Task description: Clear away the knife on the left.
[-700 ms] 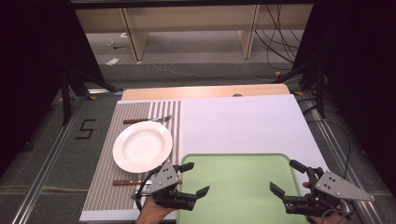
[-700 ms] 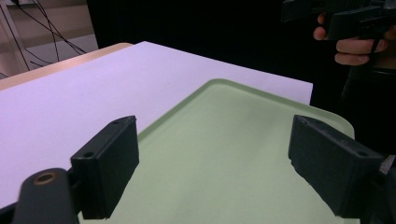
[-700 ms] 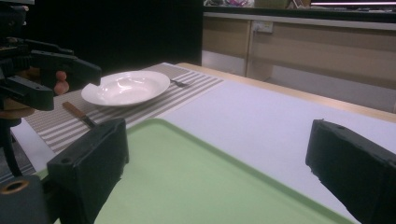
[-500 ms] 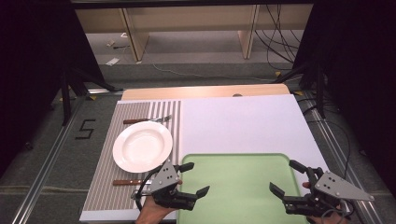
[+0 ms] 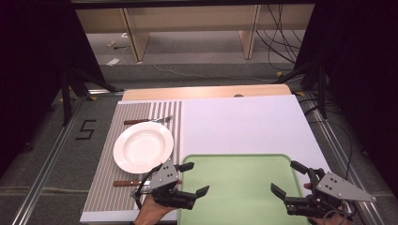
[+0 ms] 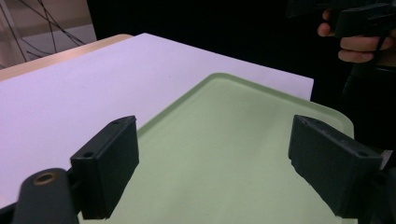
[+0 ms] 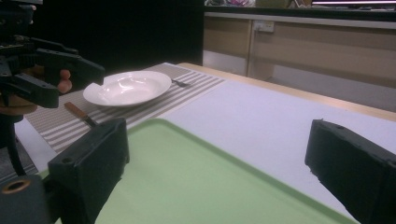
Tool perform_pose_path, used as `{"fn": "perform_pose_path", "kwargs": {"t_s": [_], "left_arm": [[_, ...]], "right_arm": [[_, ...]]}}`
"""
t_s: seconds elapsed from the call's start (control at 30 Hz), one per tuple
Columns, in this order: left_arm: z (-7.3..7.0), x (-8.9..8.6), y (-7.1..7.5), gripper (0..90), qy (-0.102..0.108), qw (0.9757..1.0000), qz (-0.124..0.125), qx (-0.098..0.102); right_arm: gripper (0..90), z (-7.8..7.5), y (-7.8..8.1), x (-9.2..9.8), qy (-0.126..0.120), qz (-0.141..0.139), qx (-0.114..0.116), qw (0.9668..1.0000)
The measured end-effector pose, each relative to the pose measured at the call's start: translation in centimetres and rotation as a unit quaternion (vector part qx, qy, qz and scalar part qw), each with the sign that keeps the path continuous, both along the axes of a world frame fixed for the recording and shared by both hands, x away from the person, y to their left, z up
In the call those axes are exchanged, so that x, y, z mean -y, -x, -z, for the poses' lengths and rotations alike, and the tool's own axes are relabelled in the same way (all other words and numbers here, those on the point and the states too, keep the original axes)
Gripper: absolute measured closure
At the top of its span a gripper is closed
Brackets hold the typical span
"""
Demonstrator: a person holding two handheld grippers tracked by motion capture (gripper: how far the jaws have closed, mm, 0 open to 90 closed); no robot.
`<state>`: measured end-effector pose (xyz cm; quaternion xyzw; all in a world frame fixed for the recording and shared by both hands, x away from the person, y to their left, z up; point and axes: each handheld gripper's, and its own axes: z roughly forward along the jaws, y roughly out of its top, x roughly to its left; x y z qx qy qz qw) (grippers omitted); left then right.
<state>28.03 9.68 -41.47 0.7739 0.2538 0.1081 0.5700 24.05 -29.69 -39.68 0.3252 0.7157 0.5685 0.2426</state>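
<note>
Green tray [image 5: 239, 187] betw. left tongs [image 5: 190, 178] & right tongs [image 5: 288, 179], both wide, empty.

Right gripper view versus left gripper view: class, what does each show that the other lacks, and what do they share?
Right gripper view: the white plate, knife, fork and striped mat, with the left tongs beside them. Left gripper view: a hand gripping the right tongs, against darkness. Shared: the green tray, the white board under it, and open black jaws in front.
</note>
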Motion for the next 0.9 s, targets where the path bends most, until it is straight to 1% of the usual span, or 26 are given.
{"fn": "perform_pose_path", "kwargs": {"t_s": [0.03,0.17,0.23,0.3,0.33,0.57,0.67,0.7,0.8,0.9], "left_arm": [[-0.01,-0.08,-0.08,15.8,0.0,1.0,-0.001,-0.003],[-0.12,-0.19,-0.25,15.9,-0.016,0.9998,-0.006,-0.004],[-0.16,-0.13,-0.21,15.8,-0.032,0.9995,-0.006,0.002],[-0.16,-0.04,-0.14,15.4,-0.041,0.9991,-0.007,0.007],[-0.16,-0.02,-0.12,15.4,-0.041,0.9991,-0.007,0.007],[-0.32,-0.1,-0.27,15.4,-0.055,0.9985,-0.005,0.0],[-0.43,-0.24,-0.41,15.4,-0.063,0.998,-0.005,-0.007],[-0.47,-0.34,-0.52,15.5,-0.071,0.9974,-0.008,-0.011],[-0.46,-0.46,-0.67,15.4,-0.077,0.9968,-0.01,-0.015],[-0.53,-0.64,-0.81,15.4,-0.094,0.9953,-0.013,-0.017]], "right_arm": [[7.2,0.01,-0.01,-0.01,0.0,0.0,0.0,1.0],[7.2,0.0,0.01,-0.02,0.0,-0.001,0.0,1.0],[7.2,0.0,0.01,-0.01,-0.001,-0.001,-0.001,1.0],[7.2,0.01,0.0,-0.01,-0.001,-0.001,-0.001,1.0],[7.2,0.01,0.0,-0.01,-0.001,-0.001,-0.001,1.0],[7.2,0.01,0.0,0.01,-0.001,-0.003,-0.003,1.0],[7.2,0.0,0.01,0.02,-0.002,-0.003,-0.004,1.0],[7.2,0.0,0.02,0.02,-0.002,-0.003,-0.004,1.0],[7.3,0.01,0.03,0.01,-0.002,-0.003,-0.004,1.0],[7.2,0.02,0.01,0.01,-0.003,-0.003,-0.005,1.0]]}}
